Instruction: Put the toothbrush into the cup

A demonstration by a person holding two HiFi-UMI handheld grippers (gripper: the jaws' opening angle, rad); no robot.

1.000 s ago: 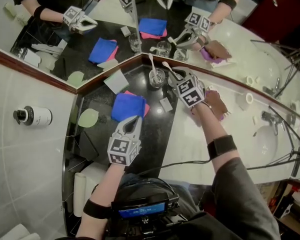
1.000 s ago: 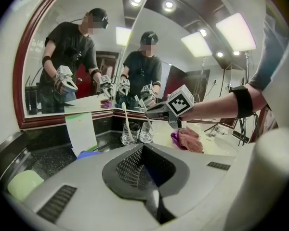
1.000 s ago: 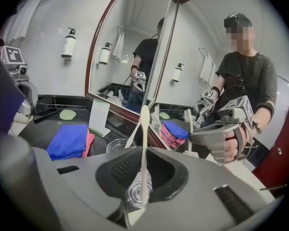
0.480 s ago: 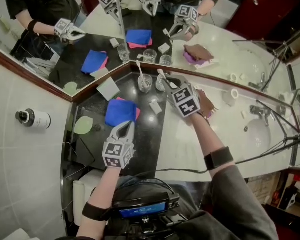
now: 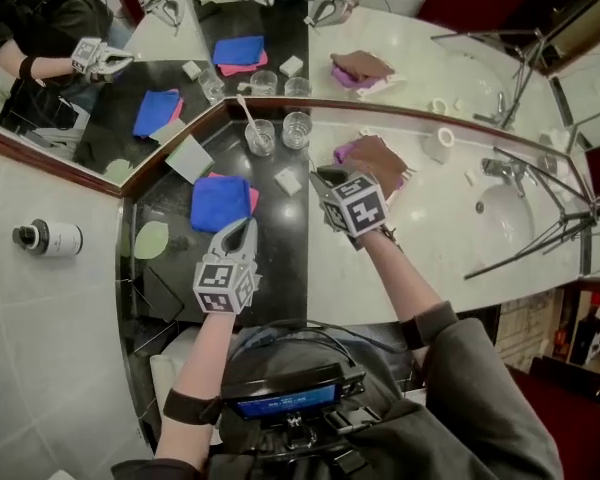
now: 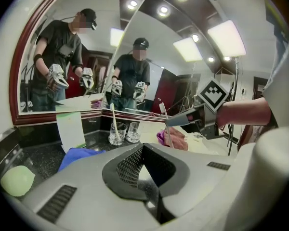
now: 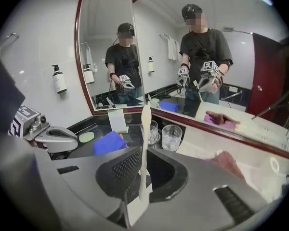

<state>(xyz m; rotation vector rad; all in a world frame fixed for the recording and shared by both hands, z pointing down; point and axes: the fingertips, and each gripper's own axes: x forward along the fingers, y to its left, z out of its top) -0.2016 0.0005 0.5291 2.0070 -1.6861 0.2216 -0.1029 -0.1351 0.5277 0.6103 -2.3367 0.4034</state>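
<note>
Toothbrush [image 7: 144, 143] upright, clamped in right gripper [image 5: 326, 179] over vanity counter [image 5: 285, 268]. Left gripper [image 5: 242, 228] jaws together, empty, at blue cloth [image 5: 218, 203] 5 o'clock corner. Empty glass cup [image 5: 296, 128] at 11 o'clock from right gripper.

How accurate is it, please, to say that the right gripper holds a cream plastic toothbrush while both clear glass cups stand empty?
Only the right-hand clear glass cup is empty; the head view shows the left-hand cup holding another cream toothbrush. The right gripper does hold a cream plastic toothbrush.
</note>
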